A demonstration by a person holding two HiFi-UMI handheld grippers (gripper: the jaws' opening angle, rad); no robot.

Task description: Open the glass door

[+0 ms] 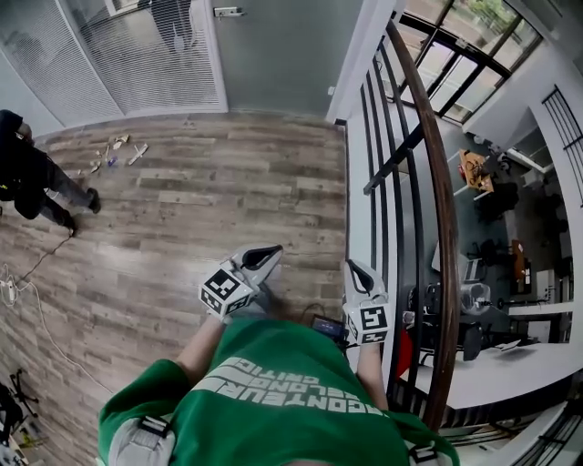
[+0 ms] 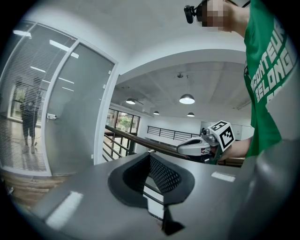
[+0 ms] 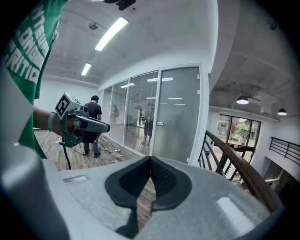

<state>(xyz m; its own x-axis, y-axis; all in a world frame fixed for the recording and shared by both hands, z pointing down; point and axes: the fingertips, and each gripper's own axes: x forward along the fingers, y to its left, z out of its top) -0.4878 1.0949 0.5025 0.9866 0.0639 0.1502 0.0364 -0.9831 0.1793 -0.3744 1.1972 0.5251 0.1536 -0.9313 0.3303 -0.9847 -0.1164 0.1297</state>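
The frosted glass door (image 1: pixel 273 55) stands closed at the far end of the wooden floor, with a small metal handle (image 1: pixel 228 12) near its left edge. It also shows in the right gripper view as the door (image 3: pixel 178 117) with its handle (image 3: pixel 161 123), and at the left of the left gripper view as the door (image 2: pixel 77 117). My left gripper (image 1: pixel 261 257) and right gripper (image 1: pixel 358 271) are held in front of my chest, well short of the door. Both point towards it with nothing between their fingers. The left gripper (image 2: pixel 150 157) and the right gripper (image 3: pixel 150 159) both have their tips together.
A dark railing with a wooden handrail (image 1: pixel 446 227) runs along the right, with a drop to a lower floor beyond it. A person in dark clothes (image 1: pixel 27 173) stands at the left. Small scraps (image 1: pixel 118 150) lie near the blinds-covered glass wall (image 1: pixel 137 55). A cable (image 1: pixel 46 319) trails over the floor.
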